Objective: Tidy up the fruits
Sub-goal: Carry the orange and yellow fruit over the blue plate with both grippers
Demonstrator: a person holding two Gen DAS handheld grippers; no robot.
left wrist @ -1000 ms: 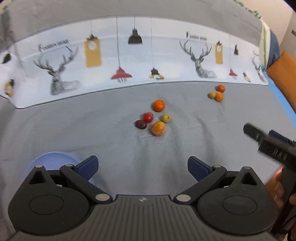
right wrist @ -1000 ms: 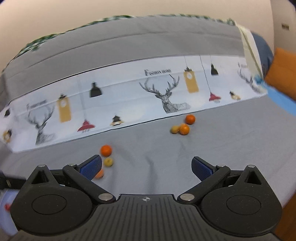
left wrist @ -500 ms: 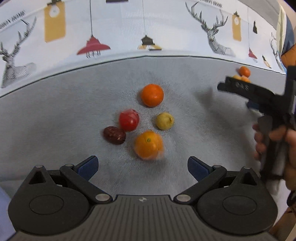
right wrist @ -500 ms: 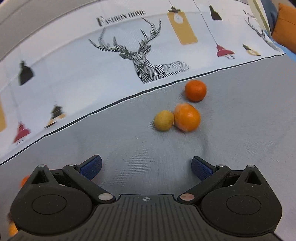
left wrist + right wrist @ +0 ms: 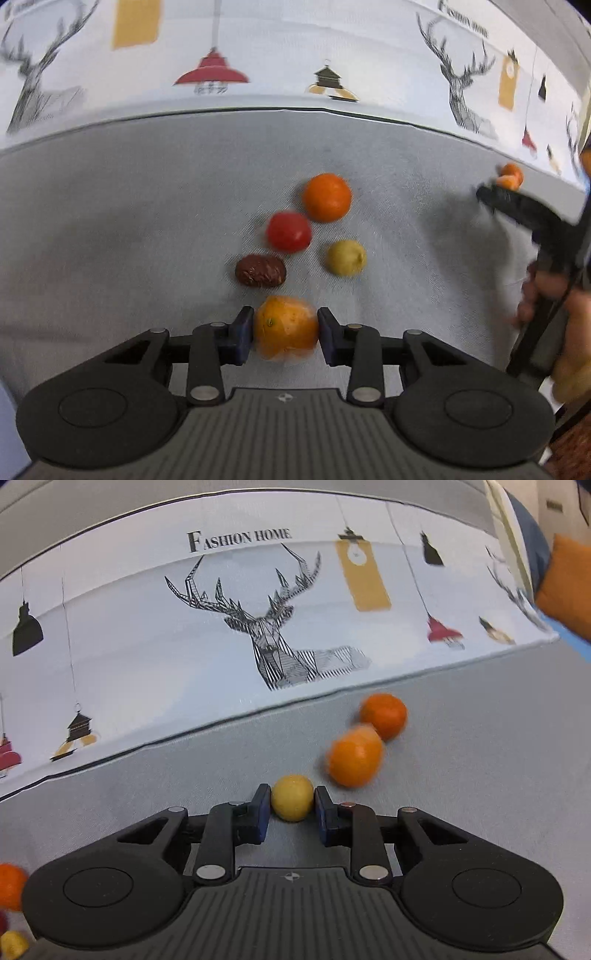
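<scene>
Left wrist: fingers (image 5: 245, 334) clamp orange (image 5: 286, 328); right gripper (image 5: 291, 810) (blue-padded) pinches yellow fruit (image 5: 291, 797).

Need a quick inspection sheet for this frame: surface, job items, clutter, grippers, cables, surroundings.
Surface: grey cloth, fruit lying loose on it.
Job's things: near group has an orange, a red fruit, a yellow-green fruit and a dark brown fruit, all apart from the gripper. Far group has two oranges, blurred.
Clutter: nothing seen.
Grippers: left gripper shut on a wrapped orange; right gripper shut on a small yellow fruit.
Cables: nothing seen.
Surroundings: printed backdrop with deer and lamps, reading FASHION HOME; orange cushion at right.
</scene>
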